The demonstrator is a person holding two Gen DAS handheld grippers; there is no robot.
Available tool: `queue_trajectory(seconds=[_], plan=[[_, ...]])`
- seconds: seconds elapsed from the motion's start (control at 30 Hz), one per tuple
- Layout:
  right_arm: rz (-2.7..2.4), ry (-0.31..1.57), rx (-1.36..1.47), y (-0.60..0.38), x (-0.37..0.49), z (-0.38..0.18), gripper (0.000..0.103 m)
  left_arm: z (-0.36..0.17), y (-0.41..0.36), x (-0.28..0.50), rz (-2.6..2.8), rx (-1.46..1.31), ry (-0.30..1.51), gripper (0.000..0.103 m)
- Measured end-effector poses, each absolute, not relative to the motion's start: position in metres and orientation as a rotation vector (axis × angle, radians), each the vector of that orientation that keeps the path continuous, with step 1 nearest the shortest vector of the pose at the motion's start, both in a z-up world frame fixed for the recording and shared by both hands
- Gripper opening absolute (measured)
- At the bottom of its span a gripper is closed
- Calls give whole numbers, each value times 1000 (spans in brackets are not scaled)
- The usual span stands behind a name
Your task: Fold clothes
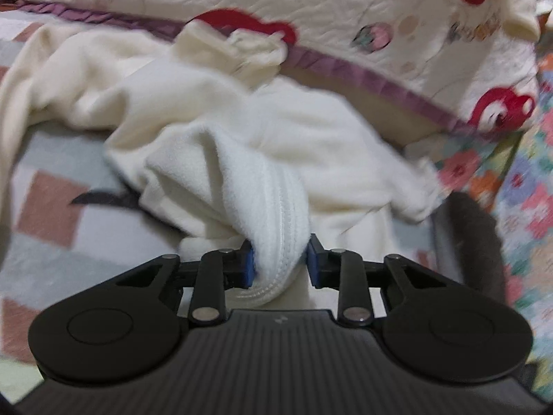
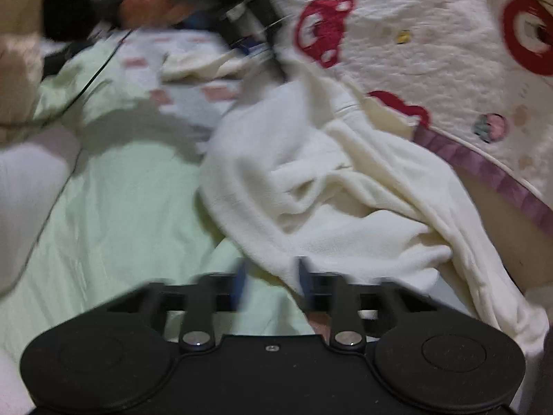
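Under everything we see the bed, with a pale green sheet close to us and a checked cover of pink and grey squares farther over; behind it lies a big cream quilt with red shapes and a purple edge, and it lies along the back of both views; at the far right of the left view there is a flowery cloth in many colours. On the bed, between the sheet and the quilt, lies the cream fleece garment; it is soft, all bunched up and full of folds, and one part of it reaches up against the quilt's purple edge. Our left gripper is pinching a thick ribbed hem of the garment between its blue pads; the hem bulges out on both sides of the pads and is lifted off the cover. Our right gripper is down by the near edge of the garment, where it meets the green sheet; its fingers stand a little apart; the picture is blurry, so we cannot tell if any cloth is caught between them.
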State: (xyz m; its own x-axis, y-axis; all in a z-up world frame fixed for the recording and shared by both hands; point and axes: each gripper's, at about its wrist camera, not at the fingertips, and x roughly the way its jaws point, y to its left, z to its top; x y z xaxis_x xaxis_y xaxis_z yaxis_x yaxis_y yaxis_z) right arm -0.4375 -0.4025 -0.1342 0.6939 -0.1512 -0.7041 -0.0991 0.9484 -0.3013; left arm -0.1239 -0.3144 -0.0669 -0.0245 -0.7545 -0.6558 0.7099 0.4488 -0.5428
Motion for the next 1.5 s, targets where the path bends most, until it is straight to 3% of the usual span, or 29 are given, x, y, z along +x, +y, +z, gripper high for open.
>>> queue_trajectory(seconds=[0.1,0.17,0.23,0.33,0.4,0.43,0.47,0.5,0.63,0.7,0.77,0.9,0.97,1.17,1.27,1.5], plan=[[-53,778,-363,-399,-434,-137,2,-50,-341,-130,-1190,9,1035,24],[-82,751,-373,-397,-433,-138,11,-49,-357,-136,-1181,91,1007,23],[-86,736,-343,-398,-432,-137,42,-51,-371,-142,-1174,153,988,23],[-97,733,-331,-396,-423,-140,56,-60,-379,-140,-1183,116,1014,22],[-113,751,-351,-400,-410,-148,55,-63,-384,-135,-1192,73,1021,22],[-121,761,-361,-403,-402,-153,40,-64,-387,-133,-1195,51,1023,21],[-99,777,-345,-408,-395,-154,9,-64,-387,-131,-1195,34,1023,21],[-75,766,-281,-418,-390,-147,7,-63,-387,-129,-1190,24,1020,21],[-48,611,57,-468,-382,-93,7,-38,-366,-138,-1077,82,919,22],[-80,513,220,-499,-386,-66,7,-22,-339,-146,-1077,46,812,28],[-151,432,302,-527,-390,-47,7,-14,-311,-151,-1093,-41,753,48],[-322,389,280,-566,-386,-23,7,-25,-276,-162,-1079,-57,719,54],[-399,372,269,-584,-384,-13,7,-41,-270,-175,-1090,4,722,65],[-525,356,288,-620,-381,5,7,-98,-273,-206,-1200,117,818,69],[-588,361,269,-633,-379,7,7,-113,-290,-225,-1248,216,820,76],[-707,312,246,-645,-395,26,7,-143,-336,-236,-1279,293,899,80]])
